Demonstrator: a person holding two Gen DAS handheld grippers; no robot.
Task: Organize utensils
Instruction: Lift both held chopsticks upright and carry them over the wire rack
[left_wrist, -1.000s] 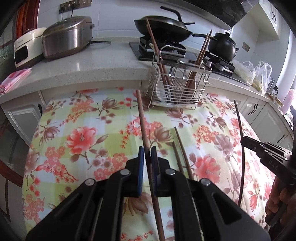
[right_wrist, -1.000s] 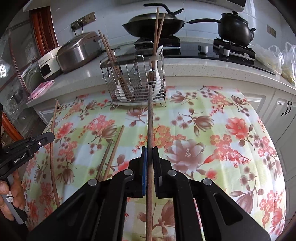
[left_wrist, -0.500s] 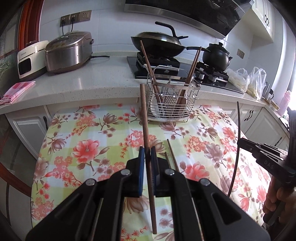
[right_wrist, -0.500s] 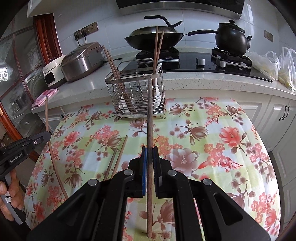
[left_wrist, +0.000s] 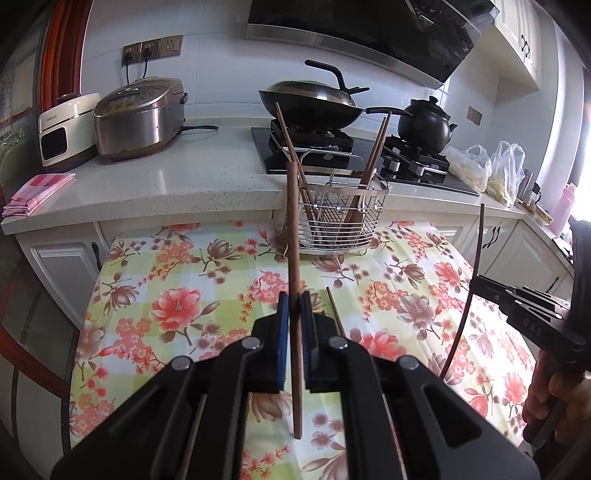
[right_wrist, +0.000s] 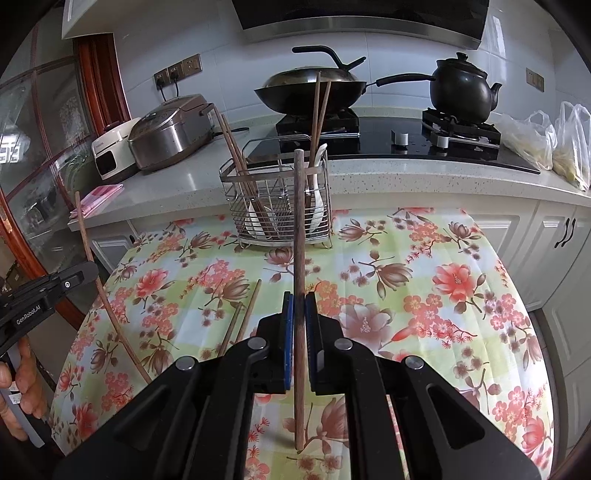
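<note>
**Over the floral desk, one chopstick in each grip**

Above the flowered desk (left_wrist: 155, 280), the left hand-held gripper (left_wrist: 294, 314) pinches a brown chopstick (left_wrist: 293, 236) upright; the right hand-held gripper (right_wrist: 299, 314) clamps another chopstick (right_wrist: 300, 229); two loose chopsticks (right_wrist: 243, 321), seemingly flat, lie between; the wire caddy (right_wrist: 275, 206) stands at the far edge.

The tabletop (right_wrist: 424, 266), under a floral checked cloth, carries a wire utensil rack (right_wrist: 275, 206) at its far edge, straight ahead of the right hand-held gripper (right_wrist: 298, 325). 2 loose chopsticks (right_wrist: 243, 321) lie just left of that gripper.
</note>
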